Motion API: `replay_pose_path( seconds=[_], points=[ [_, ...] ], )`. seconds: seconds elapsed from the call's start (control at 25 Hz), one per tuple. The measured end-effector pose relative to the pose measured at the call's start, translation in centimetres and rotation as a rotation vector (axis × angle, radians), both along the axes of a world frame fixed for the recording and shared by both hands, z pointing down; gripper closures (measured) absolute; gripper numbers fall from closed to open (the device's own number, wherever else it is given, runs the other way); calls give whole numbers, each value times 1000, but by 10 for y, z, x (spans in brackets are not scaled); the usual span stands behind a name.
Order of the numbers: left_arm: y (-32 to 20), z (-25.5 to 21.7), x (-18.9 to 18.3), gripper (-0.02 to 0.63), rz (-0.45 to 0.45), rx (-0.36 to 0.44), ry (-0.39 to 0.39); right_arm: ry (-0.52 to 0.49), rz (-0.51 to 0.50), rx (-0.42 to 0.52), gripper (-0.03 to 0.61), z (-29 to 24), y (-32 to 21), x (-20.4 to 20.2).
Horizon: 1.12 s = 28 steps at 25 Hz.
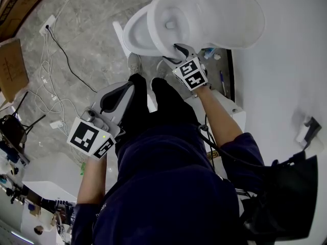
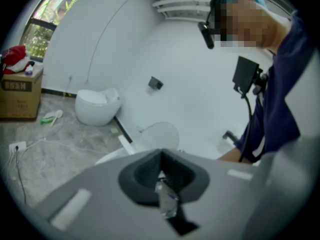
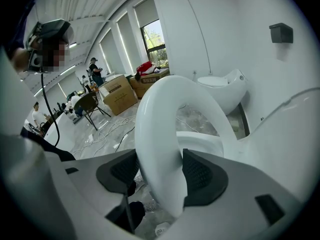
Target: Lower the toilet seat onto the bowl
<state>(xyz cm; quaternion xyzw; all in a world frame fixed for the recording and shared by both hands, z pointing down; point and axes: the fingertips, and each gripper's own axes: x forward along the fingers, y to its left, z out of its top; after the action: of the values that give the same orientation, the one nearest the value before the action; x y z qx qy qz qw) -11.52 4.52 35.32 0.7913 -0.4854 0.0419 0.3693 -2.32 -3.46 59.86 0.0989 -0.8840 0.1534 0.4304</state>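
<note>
The white toilet bowl [image 1: 134,34] stands in front of my feet. Its seat [image 1: 164,19] is lifted off the rim, with the lid [image 1: 225,14] behind it. My right gripper [image 1: 180,49] reaches the near edge of the seat. In the right gripper view the seat ring [image 3: 155,134] fills the gap between the jaws, and both dark pads [image 3: 197,173] lie against it. My left gripper [image 1: 127,87] hangs back by my left leg, away from the toilet. In the left gripper view the left gripper [image 2: 160,176] has its jaws together with nothing between them.
Cables and power strips [image 1: 51,60] trail over the grey floor to the left, beside cardboard boxes [image 1: 13,68]. A white wall with a small fixture [image 1: 306,129] runs along the right. A second toilet [image 3: 225,91] stands farther along the wall. A chair [image 3: 87,104] and people are in the background.
</note>
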Motion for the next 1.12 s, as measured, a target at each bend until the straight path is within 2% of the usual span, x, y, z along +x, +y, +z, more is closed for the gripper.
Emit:
replay_pose_path(
  seconds=[0.72, 1.12],
  points=[
    [3, 18, -3, 614, -36, -30, 38, 42, -134, -83, 293, 30, 22, -19],
    [5, 31, -8, 614, -56, -53, 52, 90, -212, -78, 287, 50, 33, -31]
  ],
)
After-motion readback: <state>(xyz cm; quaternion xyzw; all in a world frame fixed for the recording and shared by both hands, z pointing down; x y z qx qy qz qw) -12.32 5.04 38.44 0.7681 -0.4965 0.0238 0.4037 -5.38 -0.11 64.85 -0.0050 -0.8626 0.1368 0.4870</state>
